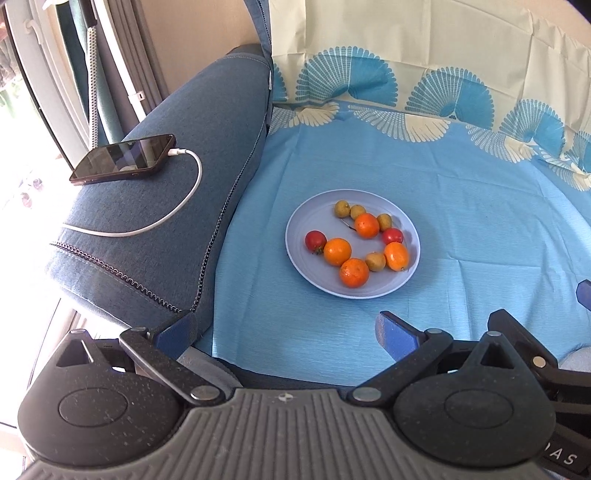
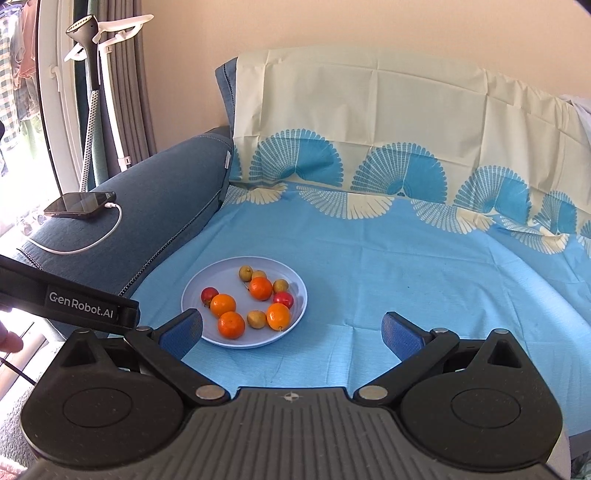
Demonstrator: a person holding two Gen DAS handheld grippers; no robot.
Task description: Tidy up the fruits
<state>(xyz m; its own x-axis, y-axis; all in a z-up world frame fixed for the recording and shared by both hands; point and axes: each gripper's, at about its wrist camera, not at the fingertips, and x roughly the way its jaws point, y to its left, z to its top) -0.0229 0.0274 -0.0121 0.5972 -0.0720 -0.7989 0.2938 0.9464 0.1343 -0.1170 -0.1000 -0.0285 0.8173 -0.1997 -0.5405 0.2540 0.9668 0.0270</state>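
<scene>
- Ten fruits lie on one pale blue plate (image 1: 295,236) (image 2: 192,291): four oranges (image 1: 337,252) (image 2: 223,305), two red fruits (image 1: 315,240) (image 2: 209,295) and four small yellow-green fruits (image 1: 342,208) (image 2: 245,273).
- The plate sits on a light blue sheet (image 1: 461,221) (image 2: 406,277) with a fan pattern, spread over a sofa seat and backrest.
- The right wrist view shows the words "GenRobot.AI" on the left gripper's (image 1: 286,330) black body; the left wrist view shows only the letters "AS" at its lower right edge.
- A phone (image 1: 123,158) (image 2: 80,205) with a white charging cable (image 1: 184,199) (image 2: 92,242) plugged in rests on the blue denim armrest (image 1: 147,258) (image 2: 166,184).
- Only the right wrist view shows a garment steamer (image 2: 82,27) by the curtain.
- The left gripper's jaws are spread wide, holding nothing, short of the plate.
- The right gripper's (image 2: 291,328) jaws are likewise released and empty, its left pad just at the plate's near rim.
</scene>
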